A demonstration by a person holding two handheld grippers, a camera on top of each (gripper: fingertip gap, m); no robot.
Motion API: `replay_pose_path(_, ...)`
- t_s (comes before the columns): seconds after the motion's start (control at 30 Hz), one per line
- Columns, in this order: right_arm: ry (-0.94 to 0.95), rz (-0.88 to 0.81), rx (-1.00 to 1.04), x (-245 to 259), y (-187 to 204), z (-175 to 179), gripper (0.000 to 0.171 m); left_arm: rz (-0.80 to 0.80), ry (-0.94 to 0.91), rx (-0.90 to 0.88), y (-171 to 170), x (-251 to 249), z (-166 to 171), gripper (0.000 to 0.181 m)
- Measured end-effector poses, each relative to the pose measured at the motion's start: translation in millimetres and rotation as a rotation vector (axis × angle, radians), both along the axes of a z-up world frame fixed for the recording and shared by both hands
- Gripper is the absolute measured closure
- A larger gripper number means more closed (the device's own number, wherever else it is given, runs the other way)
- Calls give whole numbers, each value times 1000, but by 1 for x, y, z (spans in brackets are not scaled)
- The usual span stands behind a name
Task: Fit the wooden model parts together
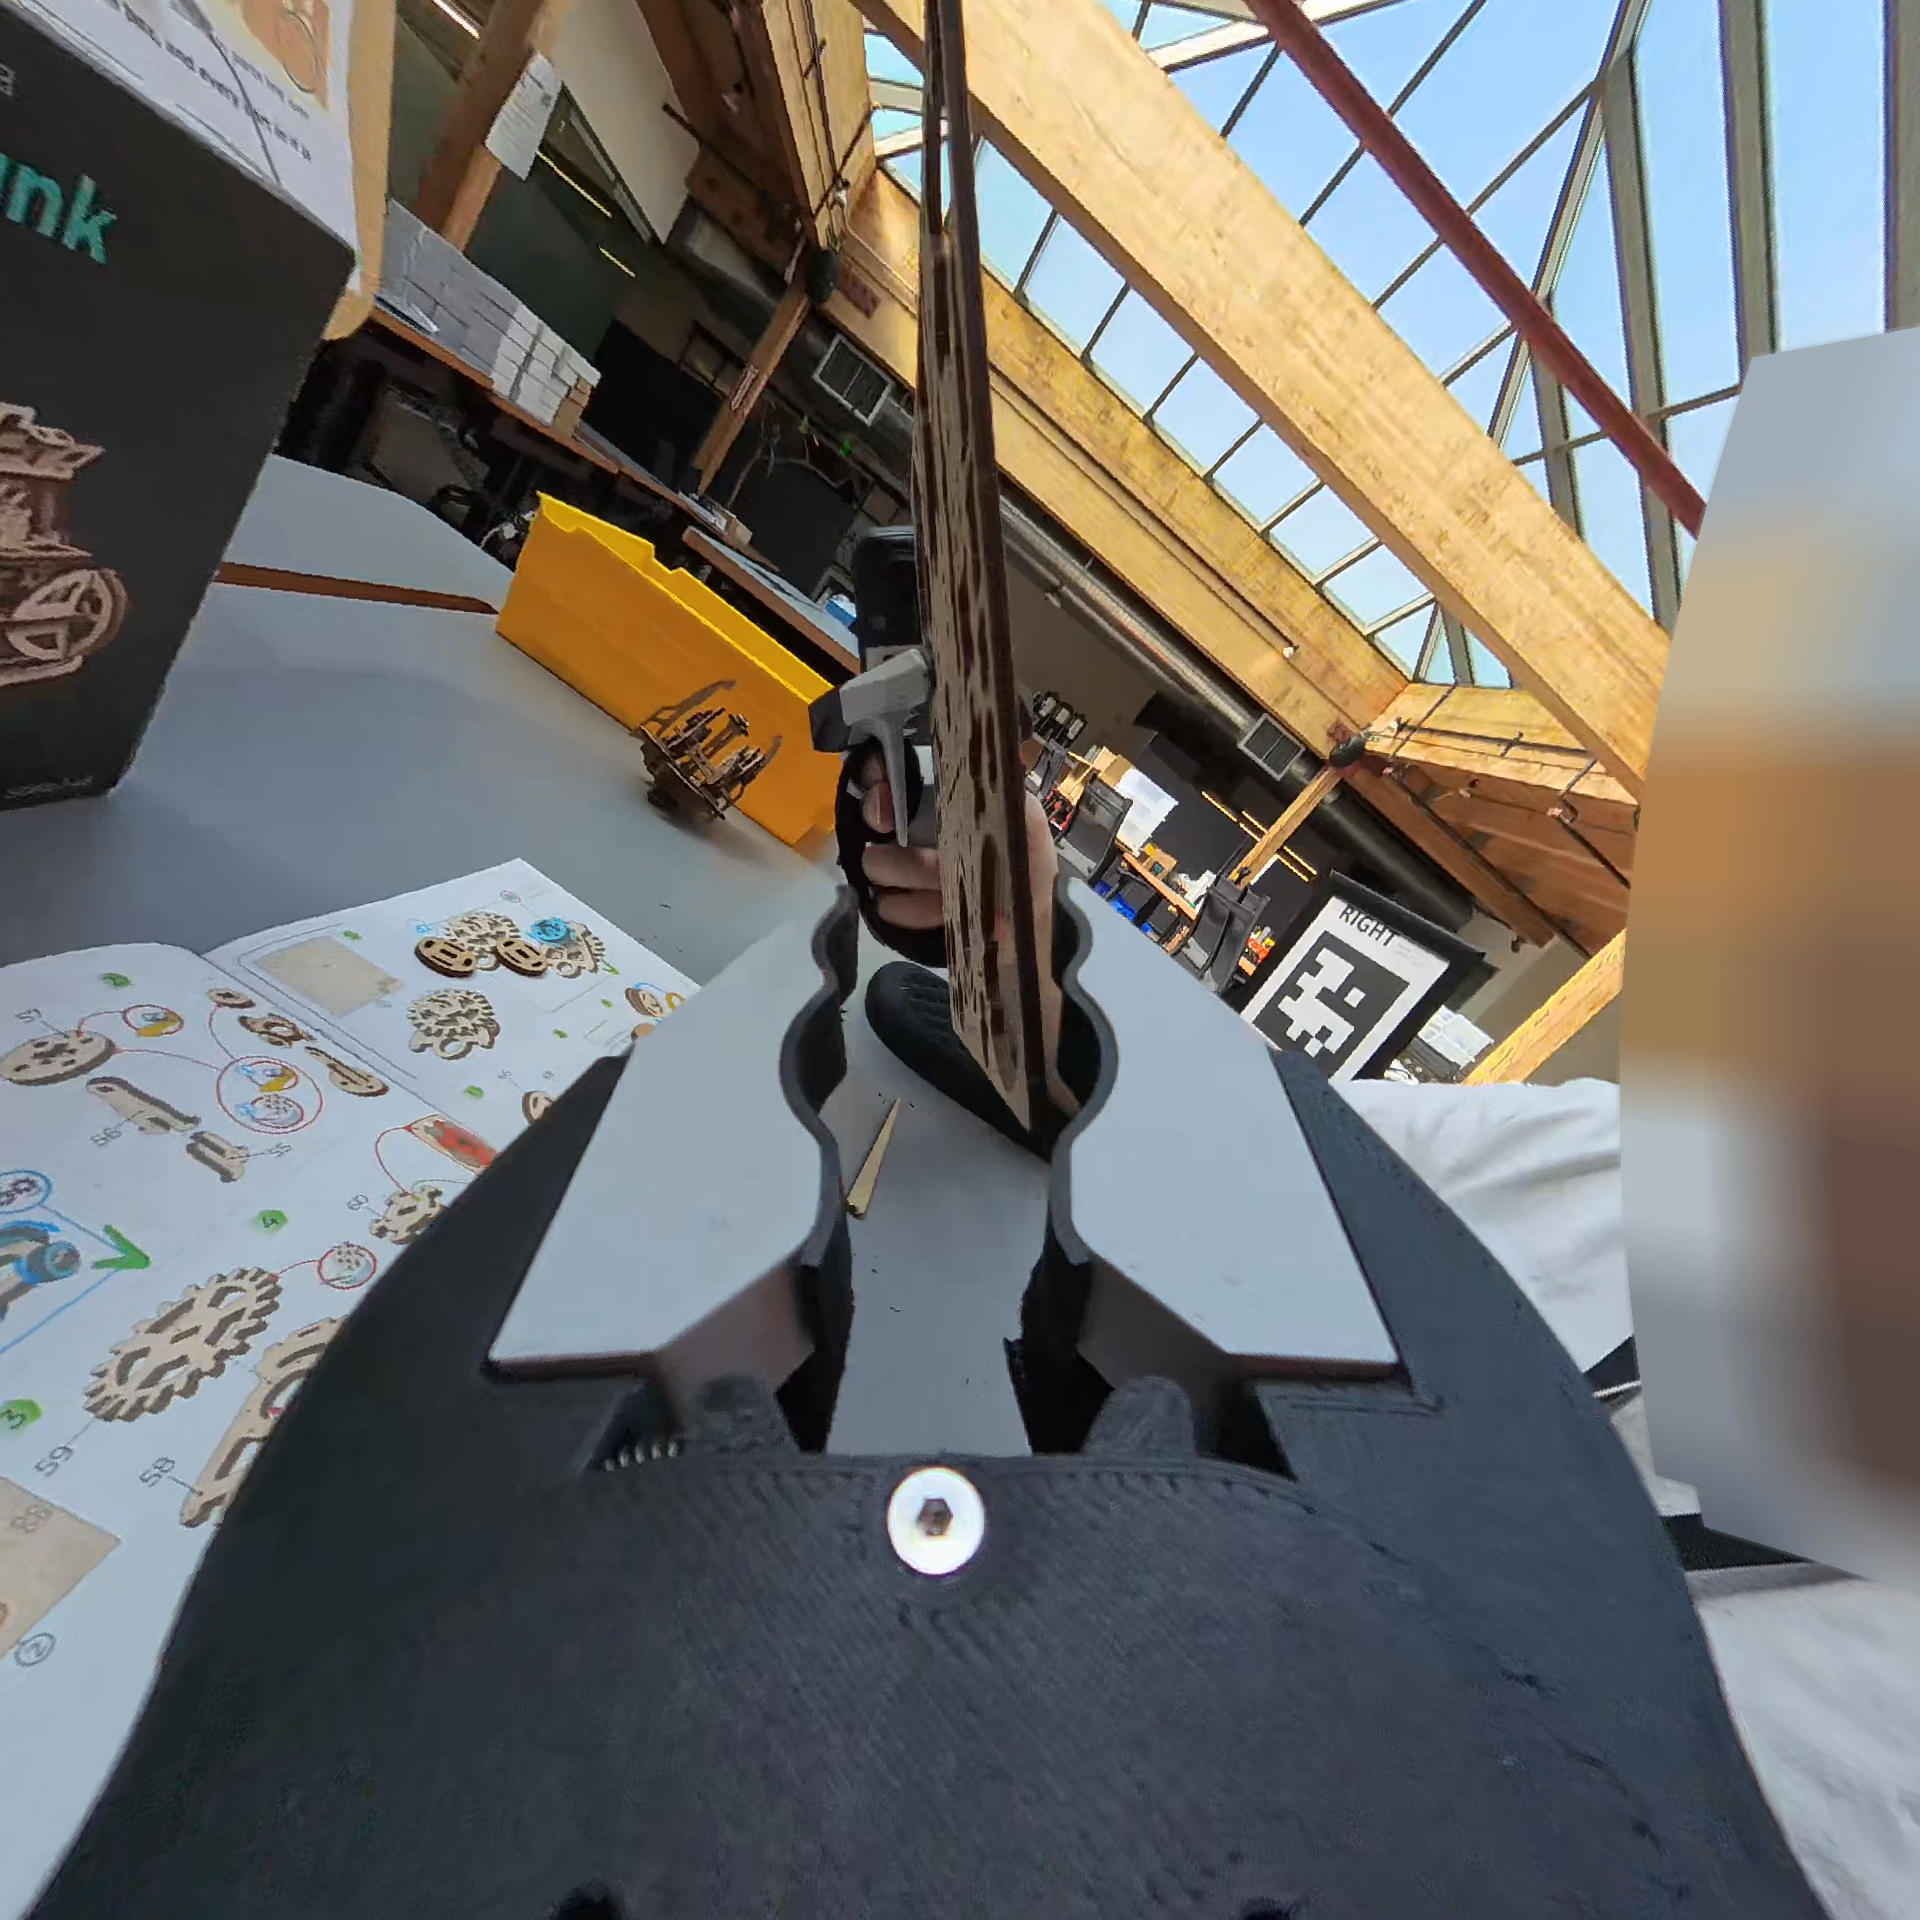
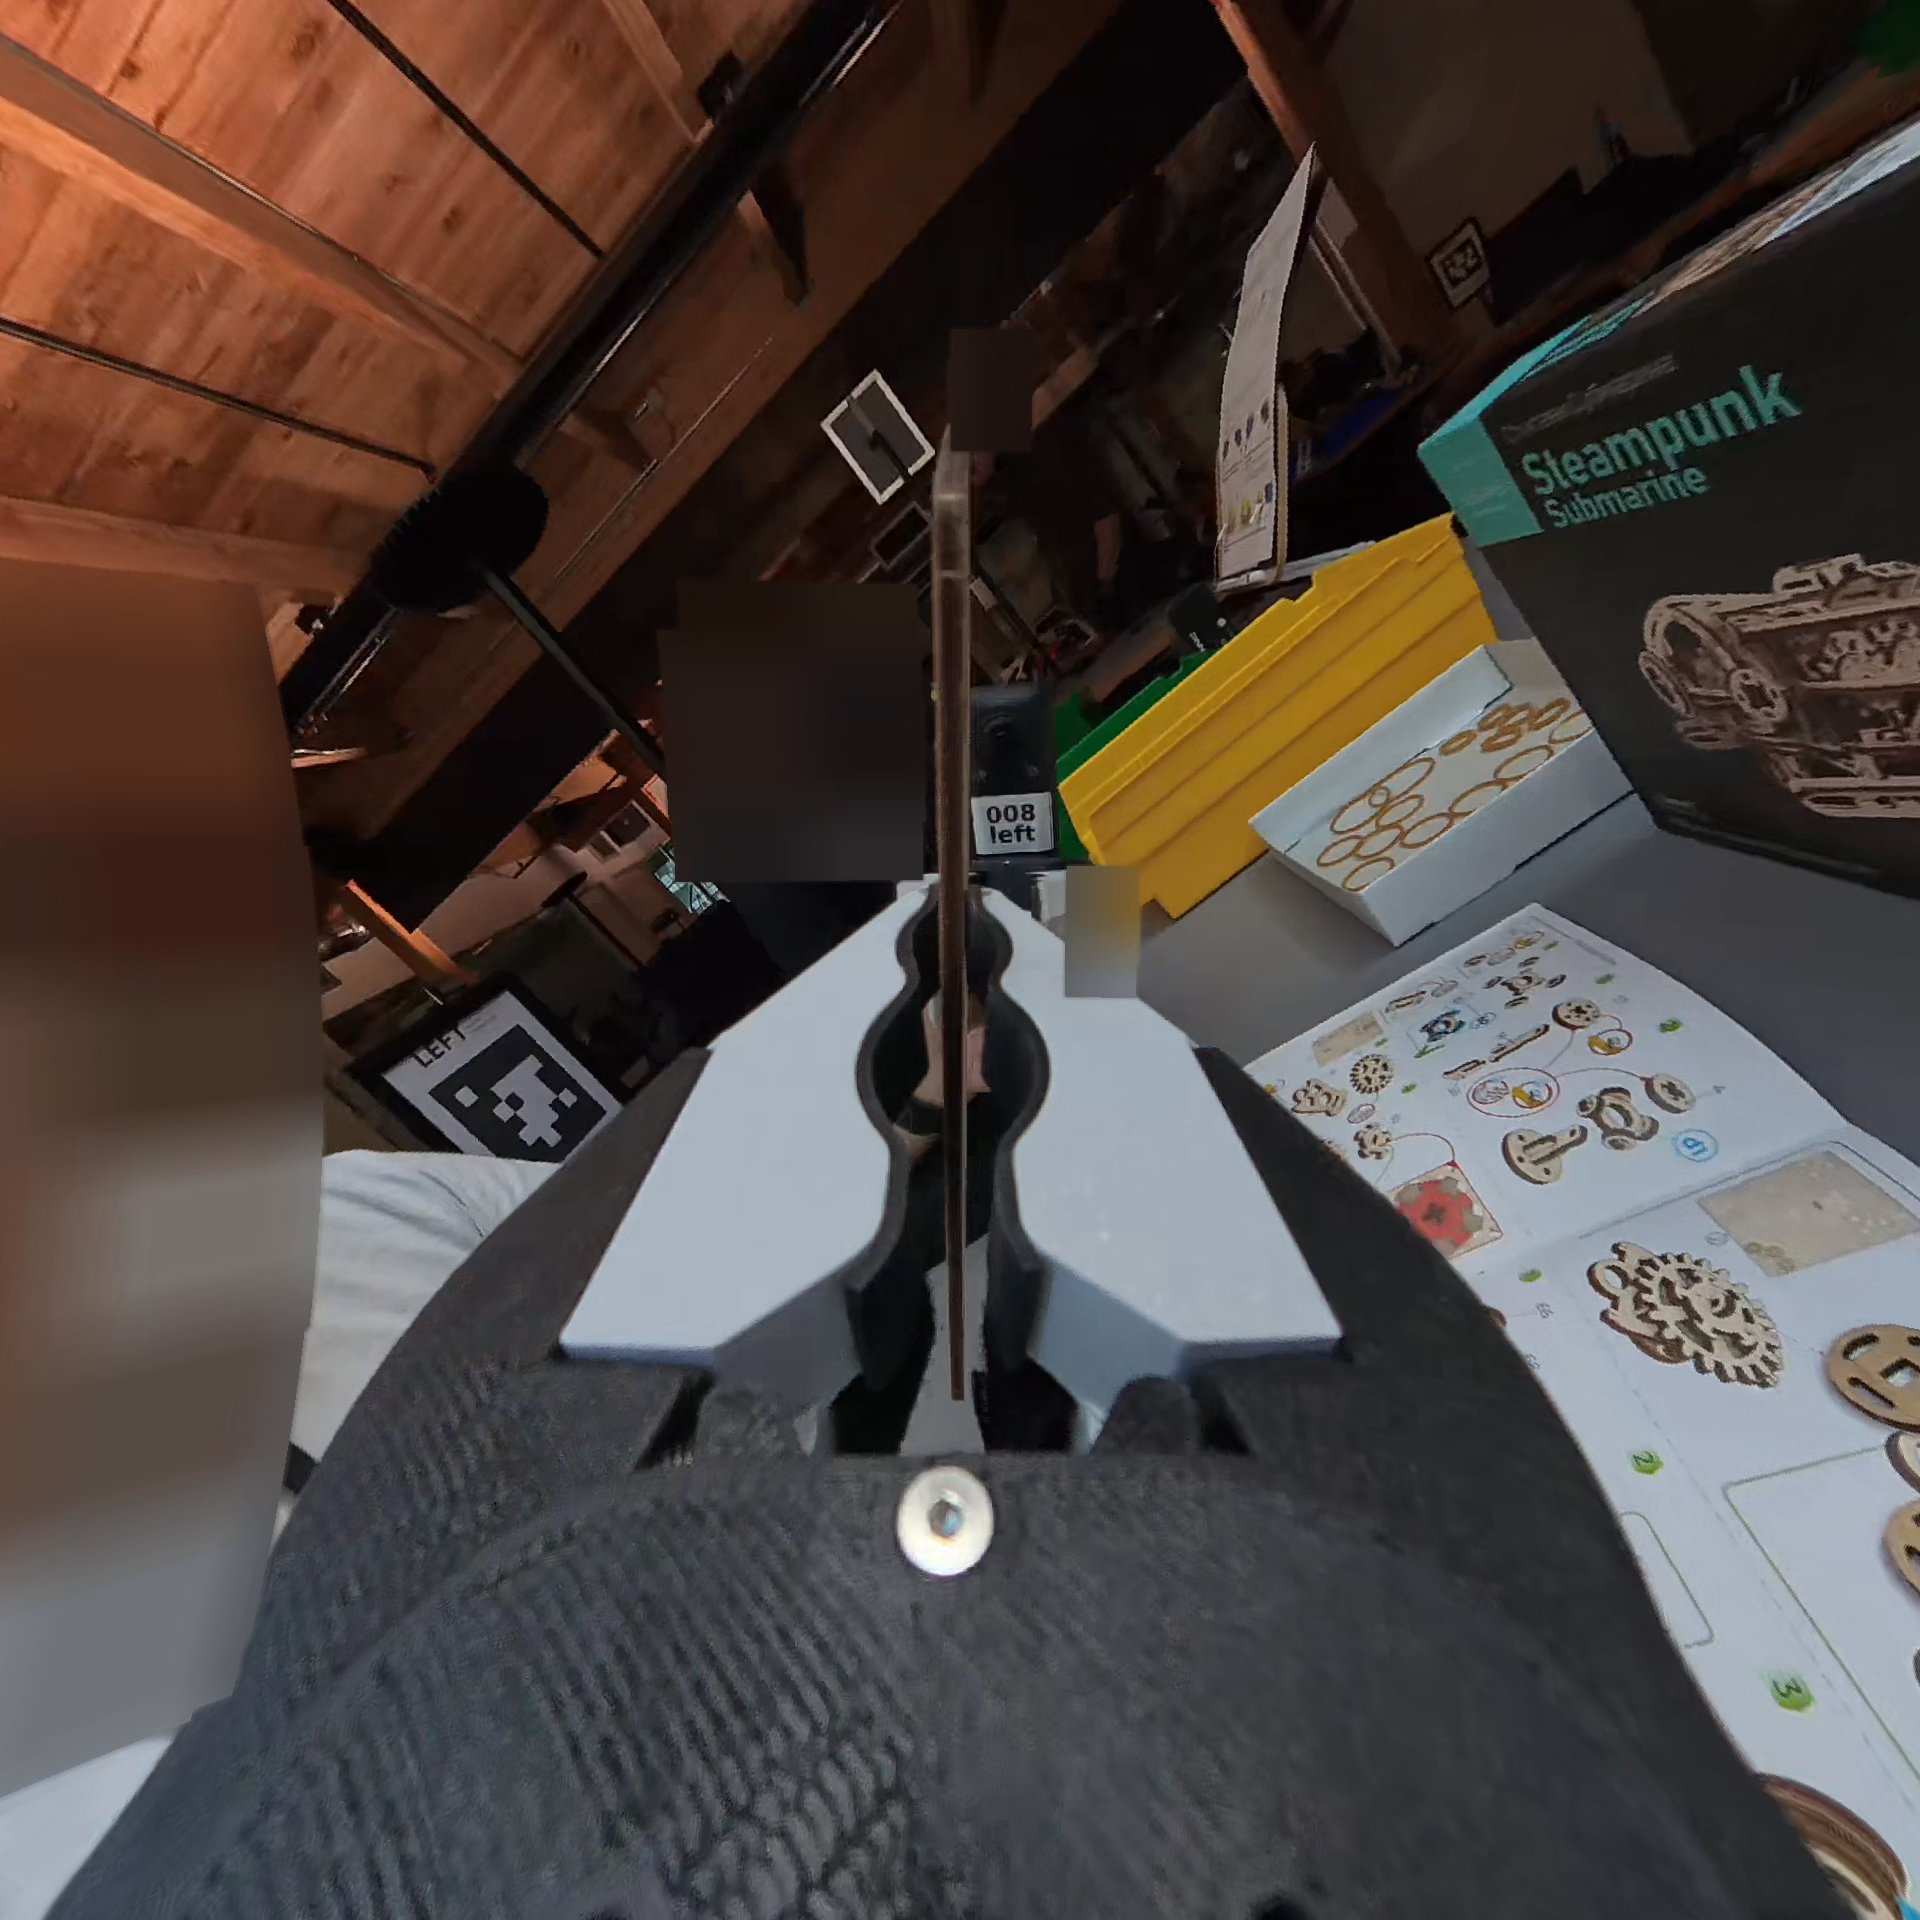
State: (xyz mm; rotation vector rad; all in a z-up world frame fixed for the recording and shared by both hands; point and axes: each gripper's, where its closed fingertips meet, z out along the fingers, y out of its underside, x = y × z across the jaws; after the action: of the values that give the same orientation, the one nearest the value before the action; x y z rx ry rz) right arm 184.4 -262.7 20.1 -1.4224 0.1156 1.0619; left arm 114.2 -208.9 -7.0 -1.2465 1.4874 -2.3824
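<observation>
My right gripper [image 2: 951, 935] clamps the wooden sheet [image 2: 951, 831] edge-on, upright. My left gripper [image 1: 961, 925] gapes, empty, sheet [image 1: 966, 623] just beyond it above the counter [image 1: 364, 748]; manual [image 1: 260, 1091] left of sheet.

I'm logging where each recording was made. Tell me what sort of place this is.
Probably a workshop or maker space in a converted industrial hall. Heavy timber beams run under a glass skylight, long workbenches fill the background, and a yellow parts bin sits on the grey table.
</observation>
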Motion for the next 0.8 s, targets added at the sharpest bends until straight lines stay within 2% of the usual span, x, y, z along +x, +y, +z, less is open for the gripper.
replay_pose_path(0.07,29,-78,55,10,1,6,170,6,28,-13,-1,4,-5,139)
replay_pose_path(0.13,62,-135,111,14,0,13,171,-35,49,-9,-14,5,-9,138)
replay_pose_path(0.23,130,-157,164,10,-1,19,170,-34,57,-29,-32,9,-10,157)
replay_pose_path(0.3,163,-162,197,4,0,23,170,-27,19,-104,-36,8,0,171)
replay_pose_path(0.37,174,-173,228,-2,1,25,170,-32,-7,-153,-35,4,8,175)
replay_pose_path(0.43,161,-166,238,-7,2,27,169,-7,-16,-100,-30,3,9,180)
replay_pose_path(0.53,27,-156,219,-12,3,25,167,35,-45,19,-23,0,10,181)
replay_pose_path(0.57,-10,-145,230,-13,1,27,165,32,-50,12,-20,-3,14,181)
replay_pose_path(0.67,-52,-130,251,-3,-7,35,144,12,-39,-12,-12,-8,19,181)
replay_pose_path(0.8,-72,-174,243,27,-17,37,136,7,-6,38,-3,-9,11,181)
